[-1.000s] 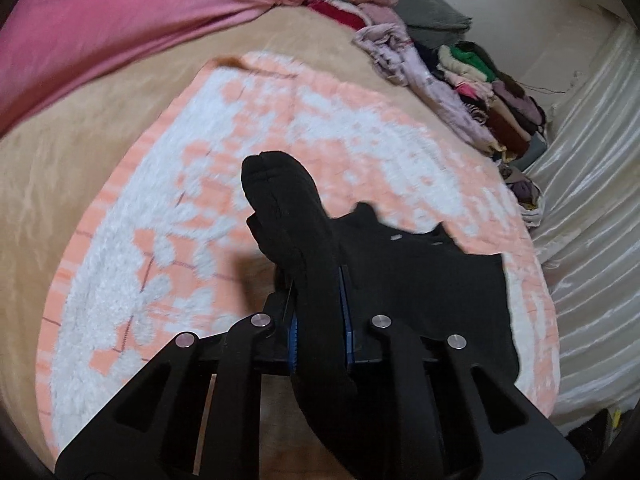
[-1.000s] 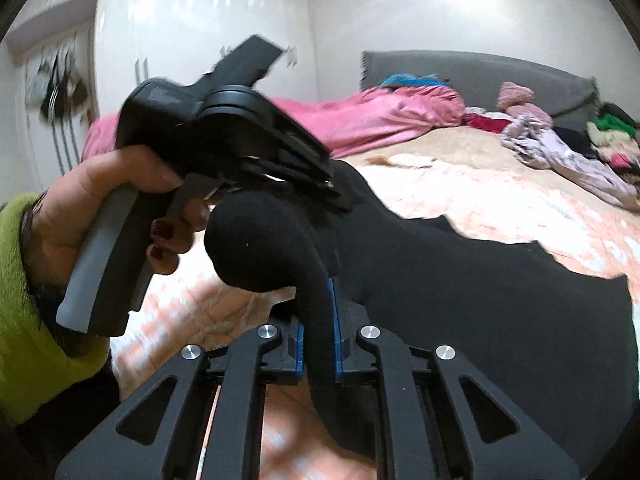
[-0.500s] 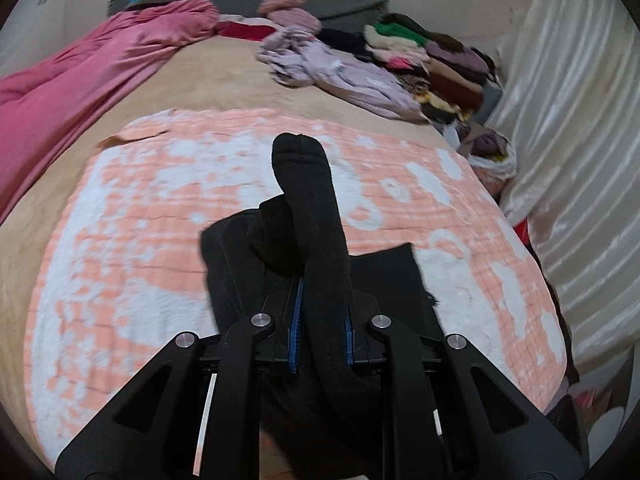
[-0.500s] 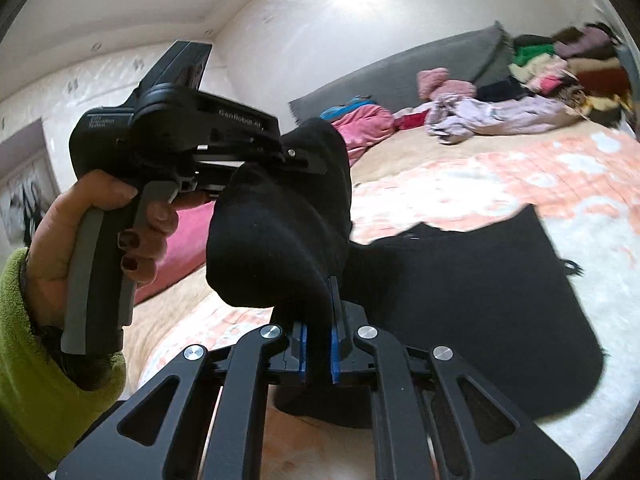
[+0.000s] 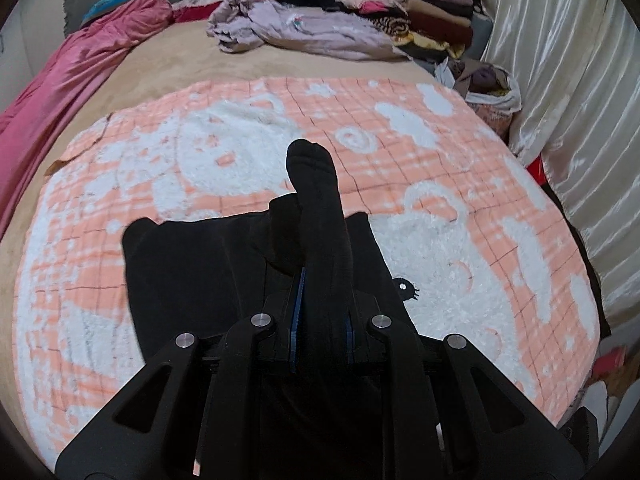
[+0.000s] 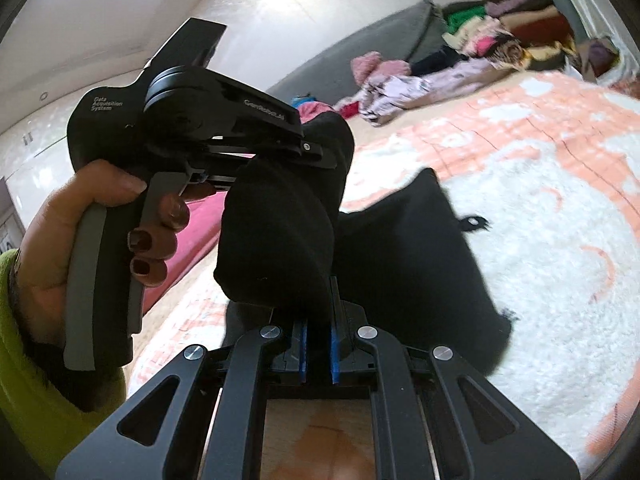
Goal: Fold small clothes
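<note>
A small black garment [image 5: 192, 272] hangs over the pink-and-white blanket [image 5: 460, 208]. My left gripper [image 5: 320, 292] is shut on one bunched edge of it, and the cloth sticks up between the fingers. My right gripper [image 6: 318, 344] is shut on another bunched edge [image 6: 280, 240]. The rest of the garment [image 6: 408, 264] drapes down toward the blanket [image 6: 540, 220]. The left gripper's body [image 6: 168, 132], held by a hand, sits close at upper left in the right wrist view, touching the bunched cloth.
A pile of clothes [image 5: 380, 4] and a lilac garment [image 5: 304, 32] lie at the bed's far end. A pink cover [image 5: 80, 64] runs along the left side. A shiny white curtain [image 5: 568, 80] hangs at the right.
Both grippers kept hold of the black garment and swung round with it. The garment's hanging part now lies lower and wider over the blanket. The two grippers stay close together.
</note>
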`<action>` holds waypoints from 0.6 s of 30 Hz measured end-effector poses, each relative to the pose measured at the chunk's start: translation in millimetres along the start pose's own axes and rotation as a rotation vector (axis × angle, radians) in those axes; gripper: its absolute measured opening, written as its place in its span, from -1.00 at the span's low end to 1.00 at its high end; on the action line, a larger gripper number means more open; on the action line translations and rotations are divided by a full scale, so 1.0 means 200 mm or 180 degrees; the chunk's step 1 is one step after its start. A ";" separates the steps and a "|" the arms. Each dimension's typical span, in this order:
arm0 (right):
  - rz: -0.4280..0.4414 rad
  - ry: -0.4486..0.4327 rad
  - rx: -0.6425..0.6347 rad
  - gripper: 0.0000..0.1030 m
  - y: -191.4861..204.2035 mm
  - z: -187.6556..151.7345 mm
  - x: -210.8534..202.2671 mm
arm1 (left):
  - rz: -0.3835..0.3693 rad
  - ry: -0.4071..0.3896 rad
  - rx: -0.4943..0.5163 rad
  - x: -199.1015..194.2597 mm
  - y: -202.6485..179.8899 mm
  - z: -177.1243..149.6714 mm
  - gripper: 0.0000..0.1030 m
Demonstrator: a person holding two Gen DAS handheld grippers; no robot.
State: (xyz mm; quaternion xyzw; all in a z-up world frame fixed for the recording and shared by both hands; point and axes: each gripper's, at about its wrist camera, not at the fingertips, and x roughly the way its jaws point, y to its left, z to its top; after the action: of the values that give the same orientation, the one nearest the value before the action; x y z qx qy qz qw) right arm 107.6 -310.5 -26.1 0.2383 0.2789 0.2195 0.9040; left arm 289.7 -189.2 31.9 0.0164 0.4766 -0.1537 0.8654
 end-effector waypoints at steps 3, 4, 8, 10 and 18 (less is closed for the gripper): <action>-0.0045 0.0072 0.0172 -0.83 -0.07 -0.01 0.02 | -0.0133 0.0031 -0.0065 0.04 0.00 -0.01 -0.06; -0.0075 0.0067 0.0210 -0.80 -0.08 -0.01 0.01 | -0.0214 0.0003 -0.0110 0.03 0.00 -0.01 0.06; -0.0197 0.0077 0.0332 -0.65 -0.15 -0.02 -0.02 | -0.0375 -0.0181 -0.0239 -0.05 0.06 -0.06 0.06; -0.0191 0.0102 0.0385 -0.51 -0.18 -0.03 -0.04 | -0.0293 -0.0300 -0.0322 -0.10 0.14 -0.10 0.06; -0.0525 0.0026 0.0200 -0.12 -0.17 0.01 -0.19 | 0.0107 -0.0571 -0.0431 -0.22 0.39 -0.36 0.06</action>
State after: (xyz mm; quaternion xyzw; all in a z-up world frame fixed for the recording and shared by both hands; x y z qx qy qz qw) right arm 90.0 -357.4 -28.4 0.2419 0.3080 0.1363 0.9100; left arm 230.0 -90.4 19.8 -0.0480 0.4062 -0.1074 0.9062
